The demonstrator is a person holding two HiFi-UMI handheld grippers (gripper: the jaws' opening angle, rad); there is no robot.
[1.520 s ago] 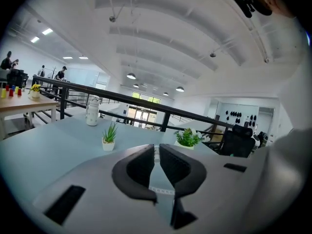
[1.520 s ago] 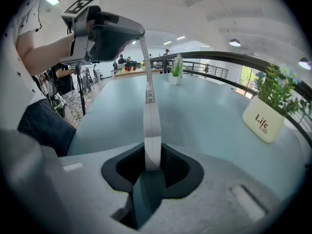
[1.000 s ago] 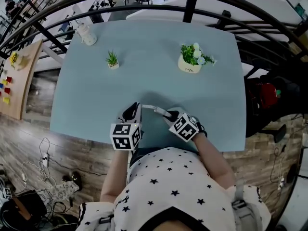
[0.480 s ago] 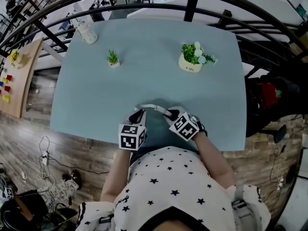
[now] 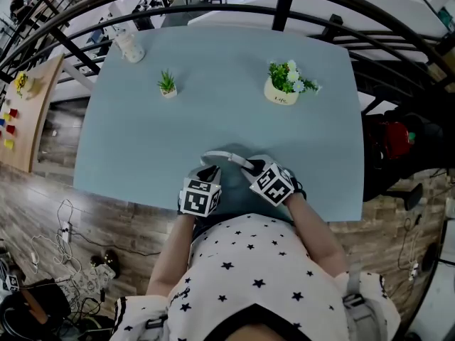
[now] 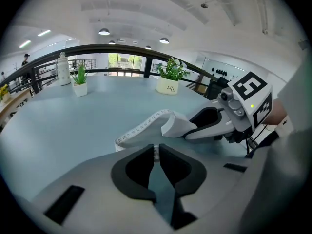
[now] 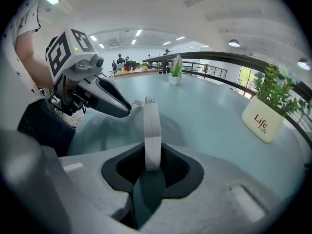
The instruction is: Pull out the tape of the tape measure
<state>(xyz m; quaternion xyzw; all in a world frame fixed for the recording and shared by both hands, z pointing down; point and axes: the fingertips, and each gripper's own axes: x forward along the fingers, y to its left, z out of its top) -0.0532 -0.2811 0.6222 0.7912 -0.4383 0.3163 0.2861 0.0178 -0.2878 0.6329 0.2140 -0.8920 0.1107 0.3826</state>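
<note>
Tape [image 6: 141, 129] arches between left tongs [image 6: 156, 148] pinching its end, right tongs [image 7: 151, 153] clamping case [image 7: 151, 130].

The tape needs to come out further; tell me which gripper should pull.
Left. The left gripper pinches the tape, so it can likely draw away, while the right gripper clamps the case as anchor.
</note>
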